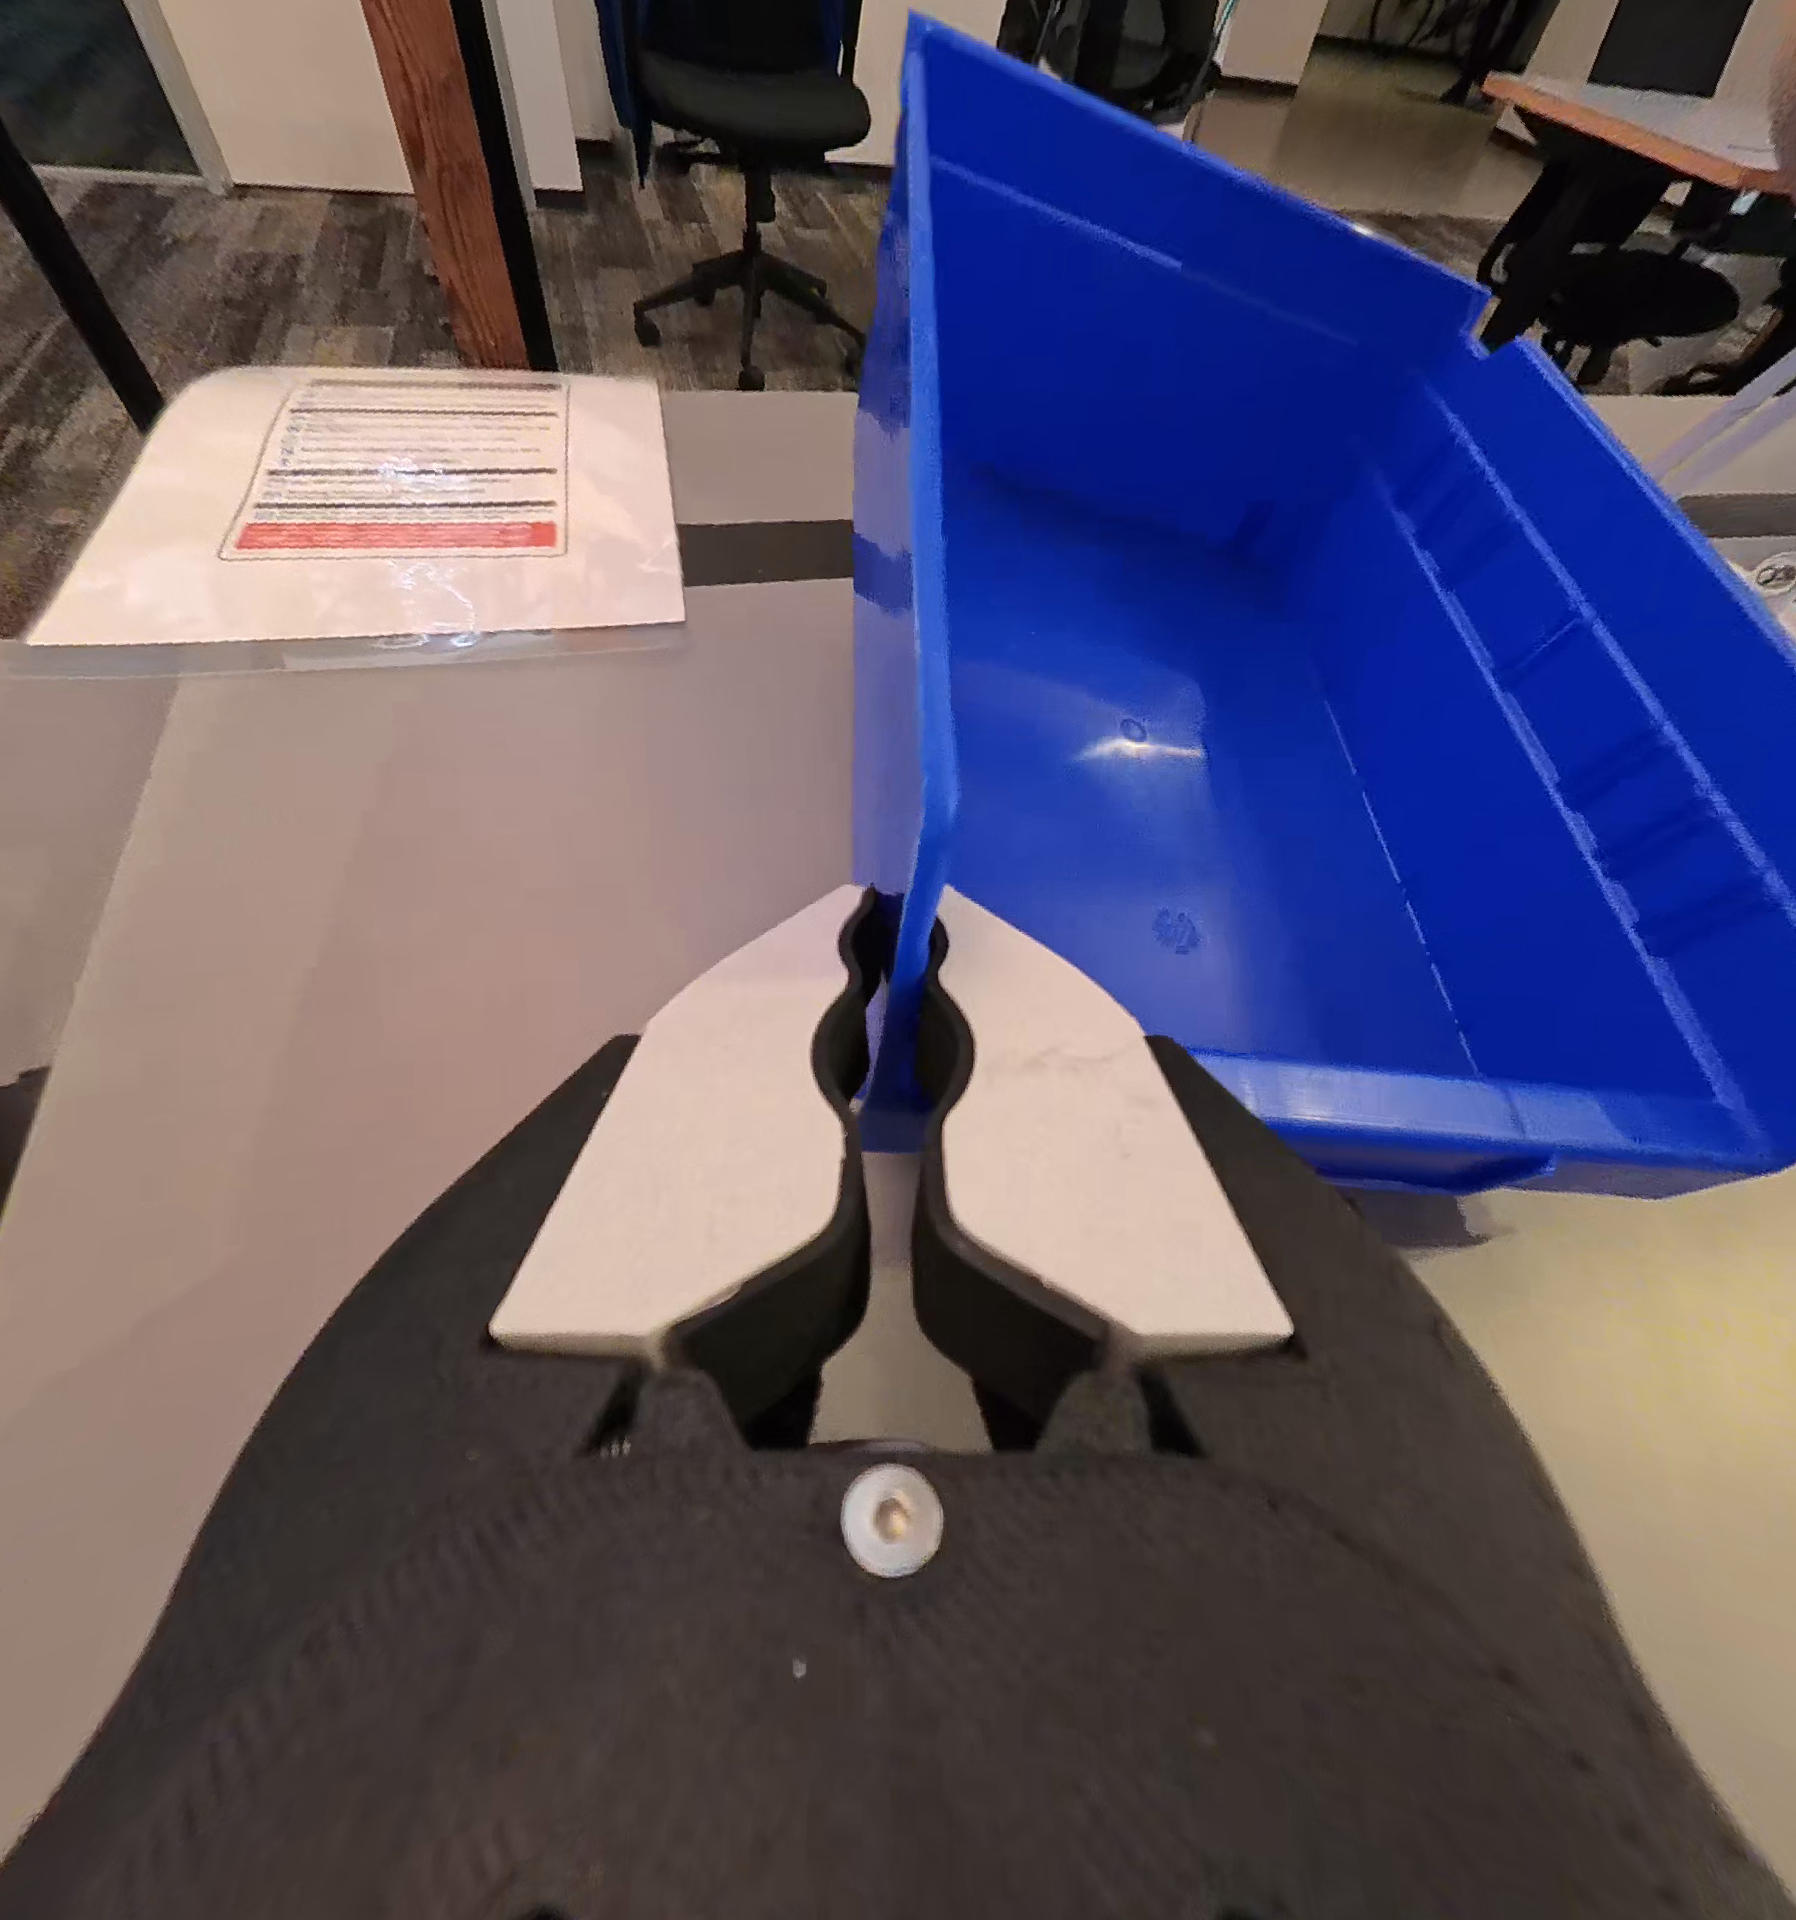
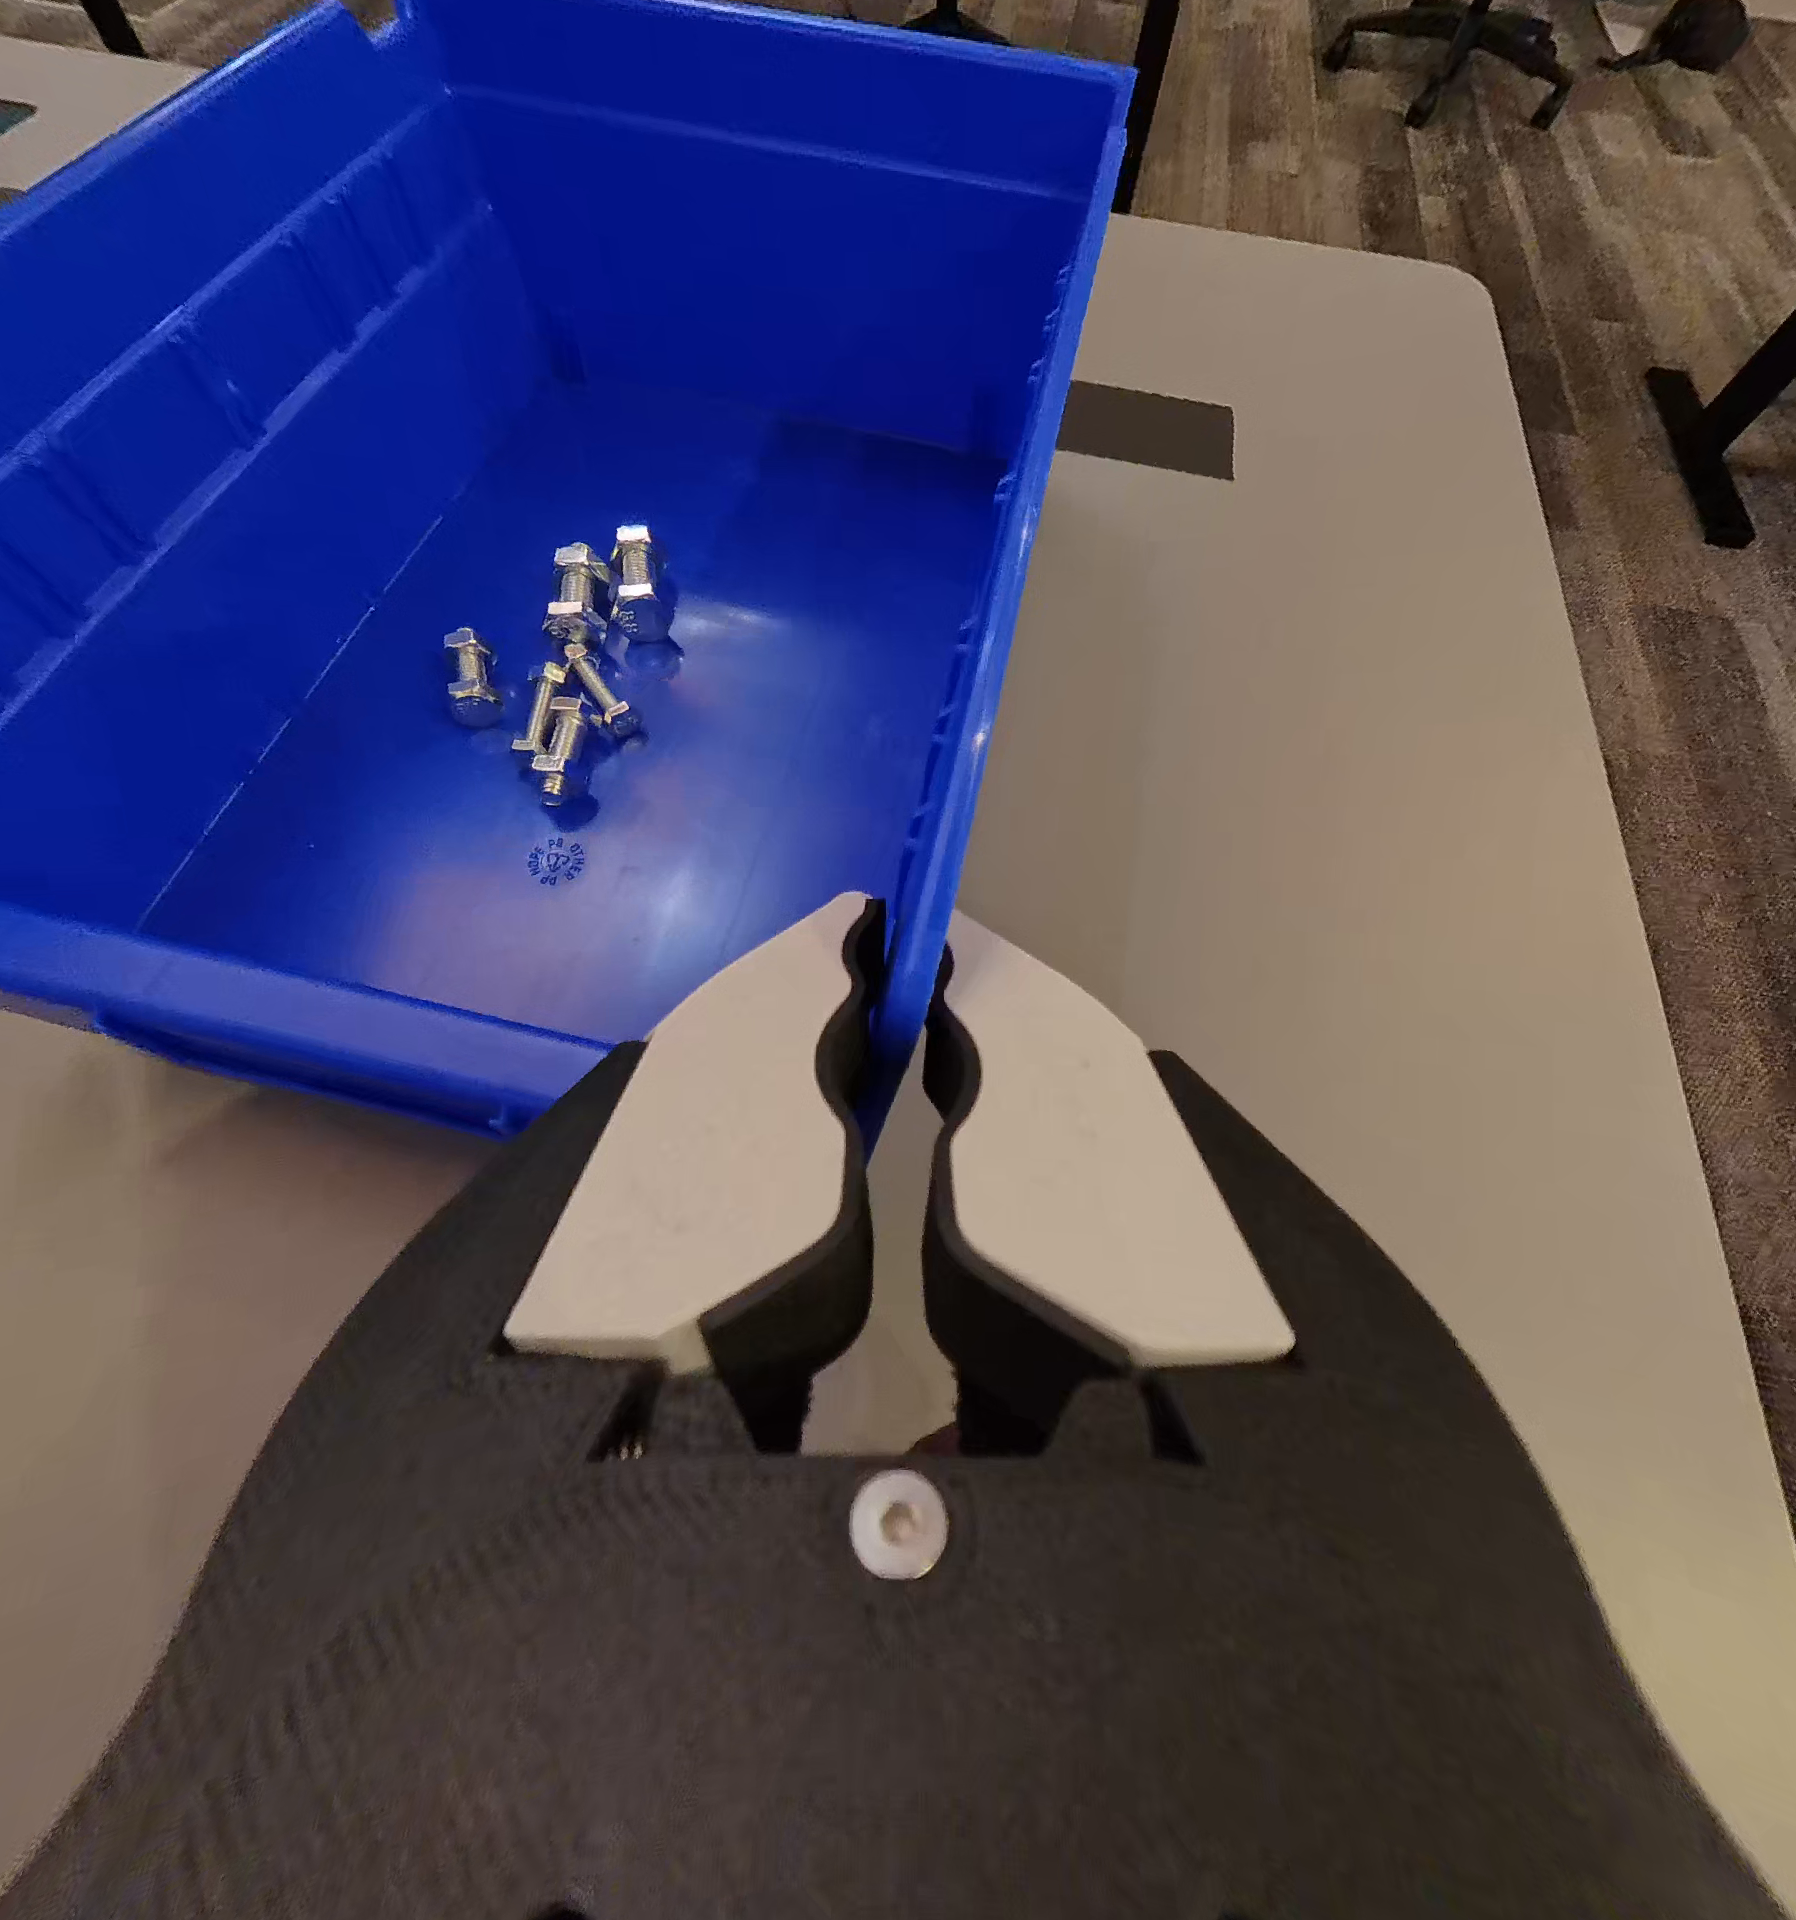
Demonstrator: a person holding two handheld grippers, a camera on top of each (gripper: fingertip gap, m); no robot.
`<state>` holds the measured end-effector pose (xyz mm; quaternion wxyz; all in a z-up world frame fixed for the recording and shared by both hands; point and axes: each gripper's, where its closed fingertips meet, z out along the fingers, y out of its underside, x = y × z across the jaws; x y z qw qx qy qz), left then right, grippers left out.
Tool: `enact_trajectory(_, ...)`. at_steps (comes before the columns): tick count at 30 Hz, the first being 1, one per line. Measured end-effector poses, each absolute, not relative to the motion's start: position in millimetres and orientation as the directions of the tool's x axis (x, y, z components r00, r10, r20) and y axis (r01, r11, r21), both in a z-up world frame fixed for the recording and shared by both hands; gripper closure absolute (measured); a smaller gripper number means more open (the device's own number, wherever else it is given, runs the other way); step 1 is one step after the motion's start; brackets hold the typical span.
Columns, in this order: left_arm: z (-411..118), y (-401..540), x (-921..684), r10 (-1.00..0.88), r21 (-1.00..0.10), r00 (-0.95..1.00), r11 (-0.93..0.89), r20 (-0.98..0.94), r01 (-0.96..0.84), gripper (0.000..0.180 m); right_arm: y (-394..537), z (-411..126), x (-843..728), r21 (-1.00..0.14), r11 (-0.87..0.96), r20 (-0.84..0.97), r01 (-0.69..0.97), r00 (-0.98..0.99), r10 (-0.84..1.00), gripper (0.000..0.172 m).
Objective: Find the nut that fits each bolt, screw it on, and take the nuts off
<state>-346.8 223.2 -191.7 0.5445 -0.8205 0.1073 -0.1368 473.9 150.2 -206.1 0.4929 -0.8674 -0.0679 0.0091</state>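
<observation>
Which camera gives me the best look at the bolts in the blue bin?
The right wrist view: the bolts lie clustered on the blue bin's floor, several with nuts on. The left wrist view shows only bare bin floor; no bolts appear.

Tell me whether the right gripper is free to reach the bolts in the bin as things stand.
Probably not yet. The right gripper is shut on the blue bin's side wall, so it must let go first. After that the way looks free: the bolts lie uncovered on the bin floor, under an open top.
</observation>
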Motion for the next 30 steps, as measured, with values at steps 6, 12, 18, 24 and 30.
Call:
enact_trajectory(6, -180, 220, -354, -0.320, -0.941, 0.938, -0.337, 0.131, 0.016, 0.176, 120, -207, 471, -0.850, -0.511, 0.041, 0.131, 0.982, 0.183, 0.166)
enact_trajectory(12, -168, 215, -359, -0.321, -0.958, 0.938, -0.284, 0.133, 0.038, 0.175, 91, -207, 463, -0.851, -0.490, 0.045, 0.190, 0.956, 0.291, 0.166)
enact_trajectory(18, -156, 209, -361, -0.334, -0.970, 0.932, -0.233, 0.141, 0.064, 0.173, 69, -207, 451, -0.848, -0.481, 0.022, 0.223, 0.921, 0.388, 0.167)
enact_trajectory(24, -144, 202, -363, -0.352, -0.982, 0.926, -0.171, 0.134, 0.077, 0.172, 53, -207, 432, -0.835, -0.457, 0.053, 0.306, 0.872, 0.487, 0.166)
enact_trajectory(30, -135, 195, -365, -0.362, -0.989, 0.924, -0.127, 0.121, 0.080, 0.173, 44, -207, 406, -0.828, -0.432, 0.057, 0.358, 0.820, 0.570, 0.166)
